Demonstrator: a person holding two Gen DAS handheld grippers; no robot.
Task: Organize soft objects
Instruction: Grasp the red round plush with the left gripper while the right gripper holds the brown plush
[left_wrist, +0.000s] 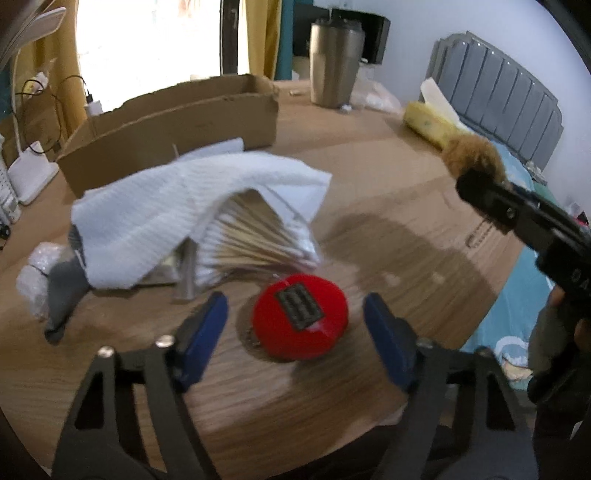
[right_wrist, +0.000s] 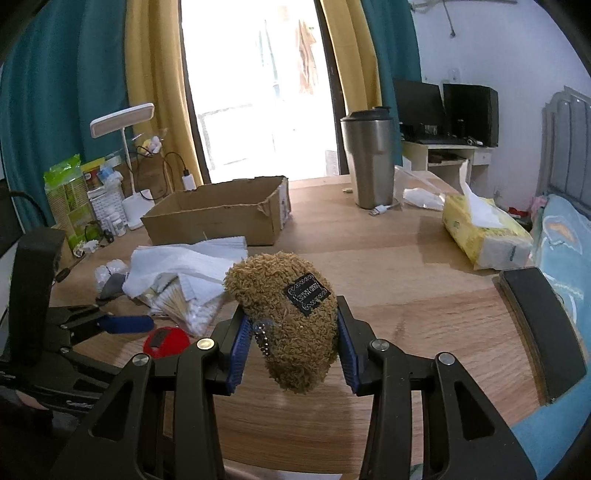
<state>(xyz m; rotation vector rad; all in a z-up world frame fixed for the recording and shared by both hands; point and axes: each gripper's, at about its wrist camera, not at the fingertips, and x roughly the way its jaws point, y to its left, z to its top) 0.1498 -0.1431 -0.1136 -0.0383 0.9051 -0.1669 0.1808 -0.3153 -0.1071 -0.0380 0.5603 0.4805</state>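
My right gripper (right_wrist: 290, 345) is shut on a brown fuzzy plush pouch (right_wrist: 291, 325) with a black label and holds it above the wooden table (right_wrist: 388, 266). It also shows in the left wrist view (left_wrist: 474, 157), at the right. My left gripper (left_wrist: 295, 314) is open, its blue pads either side of a red round pouch (left_wrist: 300, 315) that lies on the table; the red pouch also shows in the right wrist view (right_wrist: 166, 341). A white towel (left_wrist: 192, 206) lies draped over a bundle of sticks. An open cardboard box (right_wrist: 218, 210) stands behind it.
A steel tumbler (right_wrist: 367, 158) stands at the back of the table. A yellow tissue pack (right_wrist: 484, 229) lies at the right. A grey soft object (left_wrist: 64, 291) and white bubble wrap (left_wrist: 33, 273) lie left of the towel. A desk lamp (right_wrist: 122, 122) and clutter are at the far left.
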